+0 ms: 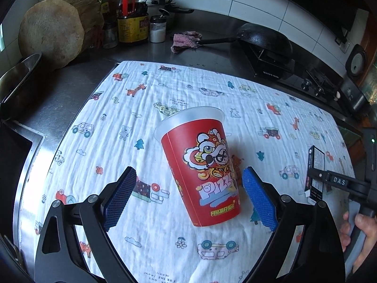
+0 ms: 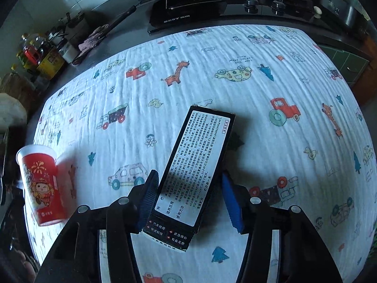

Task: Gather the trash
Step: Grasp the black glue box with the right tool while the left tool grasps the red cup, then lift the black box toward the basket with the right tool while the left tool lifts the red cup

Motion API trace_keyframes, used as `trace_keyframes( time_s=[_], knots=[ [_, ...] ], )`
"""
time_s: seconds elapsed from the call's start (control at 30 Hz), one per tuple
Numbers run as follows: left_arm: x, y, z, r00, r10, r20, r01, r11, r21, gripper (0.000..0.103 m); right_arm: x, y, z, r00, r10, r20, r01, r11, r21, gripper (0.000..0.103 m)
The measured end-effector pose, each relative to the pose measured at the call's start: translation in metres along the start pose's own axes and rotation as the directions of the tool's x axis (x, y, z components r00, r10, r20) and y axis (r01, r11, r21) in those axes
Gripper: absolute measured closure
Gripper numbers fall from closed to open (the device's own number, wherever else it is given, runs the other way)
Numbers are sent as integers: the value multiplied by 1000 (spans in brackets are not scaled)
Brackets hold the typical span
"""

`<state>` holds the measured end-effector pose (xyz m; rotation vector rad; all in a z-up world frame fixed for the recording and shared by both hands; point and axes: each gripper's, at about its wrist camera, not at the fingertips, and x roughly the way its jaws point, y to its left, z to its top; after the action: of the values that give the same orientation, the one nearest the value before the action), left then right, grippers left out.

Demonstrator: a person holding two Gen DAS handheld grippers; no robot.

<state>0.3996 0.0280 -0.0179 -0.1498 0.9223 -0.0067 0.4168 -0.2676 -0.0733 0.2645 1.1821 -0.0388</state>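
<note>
Kitchen worktop (image 1: 70, 89) under cartoon-print cloth (image 1: 146, 108). Two trash items: one red paper cup (image 1: 202, 167), one black carton (image 2: 195, 165). Left gripper (image 1: 188, 195) spread wide, cup between pads, apparently untouched, likely lined up for grasp. Right gripper (image 2: 188, 195) seems clamped on carton near its 6 o'clock end; far end points 12 o'clock, probably for carrying off. Cup at carton's 9 o'clock.

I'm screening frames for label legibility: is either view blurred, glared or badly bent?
Left wrist view: the red printed paper cup reads sharp under even daylight; fisheye bends the white cartoon-print cloth. Right wrist view: the black rectangular box label is legible, but the cup at the left edge is smeared.
</note>
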Motion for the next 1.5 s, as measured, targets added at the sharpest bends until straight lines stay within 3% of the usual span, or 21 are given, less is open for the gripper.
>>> trace_keyframes(
  time_s=[0.3, 0.4, 0.47, 0.63, 1.0, 1.03, 1.07, 1.17, 1.27, 1.33, 1.37, 1.5],
  knots=[
    [28, -2, 3, 999, -9, -50, 7, 999, -51, 16, -19, -6, -39, 998, 58, 0, -58, 990, -128, 53],
    [34, -3, 0, 996, -59, -72, 54, 996, -68, 31, -27, -12, -53, 997, 79, 6, -77, 985, -155, 53],
    [34, -3, -2, 994, -85, -76, 78, 993, -89, 34, -34, -16, -63, 995, 98, 10, -95, 983, -160, 54],
    [28, -9, -9, 994, -87, -66, 82, 994, -77, 36, -56, -32, -84, 989, 144, 38, -137, 978, -158, 54],
    [-18, -50, -51, 973, -227, -49, 227, 974, -4, 36, -105, -76, -126, 980, 174, 96, -162, 979, -125, 56],
    [-23, -56, -57, 969, -242, -49, 243, 970, 10, 36, -110, -82, -130, 978, 181, 105, -169, 979, -116, 66],
    [-28, -63, -62, 968, -248, -48, 249, 968, 29, 36, -115, -88, -134, 975, 194, 106, -183, 977, -107, 83],
    [-40, -78, -76, 960, -276, -51, 279, 958, 64, 36, -127, -108, -143, 974, 200, 109, -193, 979, -74, 83],
    [-47, -91, -86, 954, -294, -57, 299, 950, 91, 36, -130, -119, -153, 979, 175, 104, -169, 983, -72, 80],
    [-50, -98, -92, 952, -301, -59, 306, 946, 104, 36, -130, -124, -158, 973, 212, 88, -207, 977, -58, 64],
    [-51, -101, -94, 950, -304, -66, 310, 945, 107, 36, -130, -123, -160, 972, 217, 88, -212, 975, -65, 50],
    [-52, -107, -103, 955, -283, -85, 293, 947, 134, 36, -128, -104, -165, 978, 194, 81, -182, 974, -134, 46]
  ],
)
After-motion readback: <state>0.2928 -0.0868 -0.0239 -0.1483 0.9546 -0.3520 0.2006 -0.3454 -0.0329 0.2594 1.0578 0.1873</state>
